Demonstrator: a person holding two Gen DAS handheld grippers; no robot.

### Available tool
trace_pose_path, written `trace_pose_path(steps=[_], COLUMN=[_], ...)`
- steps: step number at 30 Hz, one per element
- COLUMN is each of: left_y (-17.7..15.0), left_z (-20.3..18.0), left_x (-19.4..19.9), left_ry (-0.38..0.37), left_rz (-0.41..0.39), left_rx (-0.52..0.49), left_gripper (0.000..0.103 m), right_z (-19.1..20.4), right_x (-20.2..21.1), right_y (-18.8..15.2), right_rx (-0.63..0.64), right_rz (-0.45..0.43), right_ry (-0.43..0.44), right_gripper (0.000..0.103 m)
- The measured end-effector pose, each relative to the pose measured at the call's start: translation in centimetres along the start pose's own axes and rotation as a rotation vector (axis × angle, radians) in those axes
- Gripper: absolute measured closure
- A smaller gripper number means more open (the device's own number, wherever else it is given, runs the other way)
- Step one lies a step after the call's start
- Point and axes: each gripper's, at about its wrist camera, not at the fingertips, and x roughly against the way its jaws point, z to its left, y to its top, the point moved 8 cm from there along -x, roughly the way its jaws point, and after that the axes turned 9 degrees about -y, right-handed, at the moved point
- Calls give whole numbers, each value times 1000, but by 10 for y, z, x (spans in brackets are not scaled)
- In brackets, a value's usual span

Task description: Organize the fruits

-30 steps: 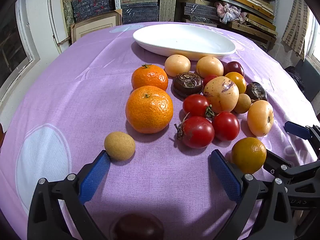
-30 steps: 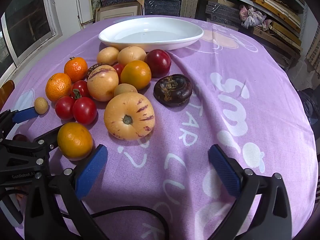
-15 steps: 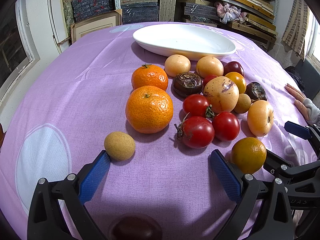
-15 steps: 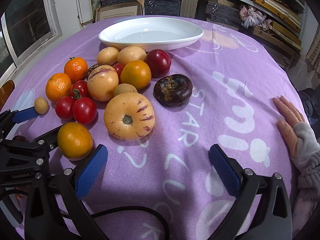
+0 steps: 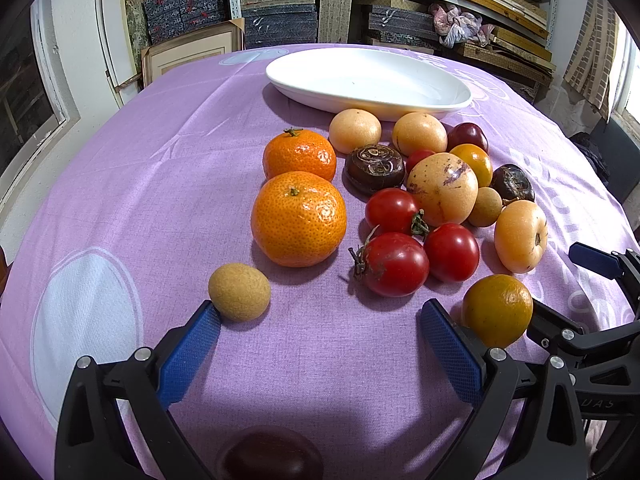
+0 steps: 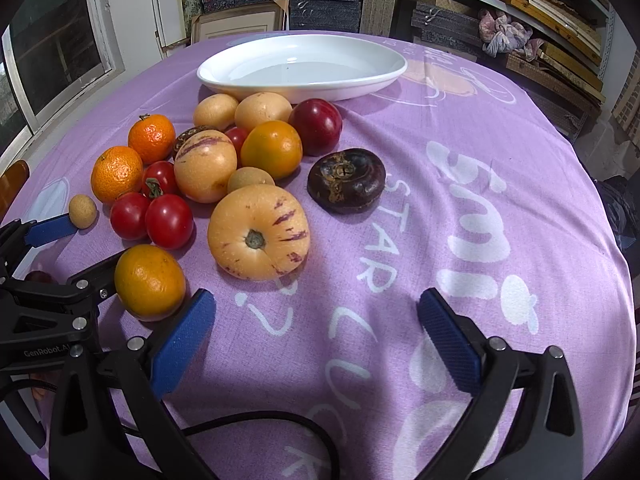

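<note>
A heap of fruit lies on the purple cloth in front of an empty white oval plate (image 5: 368, 80) (image 6: 300, 66). It includes two tangerines (image 5: 298, 218), red tomatoes (image 5: 394, 264), striped yellow melons (image 6: 258, 232), a dark purple fruit (image 6: 346, 180) and a red plum (image 6: 316, 122). My left gripper (image 5: 318, 320) is open over bare cloth, with a small tan longan (image 5: 239, 291) at its left fingertip. My right gripper (image 6: 316, 304) is open and holds nothing. A yellow-orange citrus (image 6: 150, 282) sits just beside its left finger.
A dark round fruit (image 5: 272, 456) lies under the left gripper at the near edge. Shelves stacked with boards (image 6: 552, 52) stand behind the table, and a window (image 6: 52, 56) is on the left. A black cable (image 6: 256, 420) runs below the right gripper.
A person's hand that lay on the cloth at the right half a second ago is gone from view. Neither gripper nor any fruit has moved.
</note>
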Motion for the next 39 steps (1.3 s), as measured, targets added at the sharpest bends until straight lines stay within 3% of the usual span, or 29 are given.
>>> trace_pose_path(steps=[39], left_y=[0], left_z=[1], left_x=[1], left_ry=[-7], left_rz=[2], left_rx=[-14], left_gripper=[3], right_z=[1], right_x=[3], right_y=[1], right_rx=[23], right_rz=[3], right_ry=[13], right_gripper=[4])
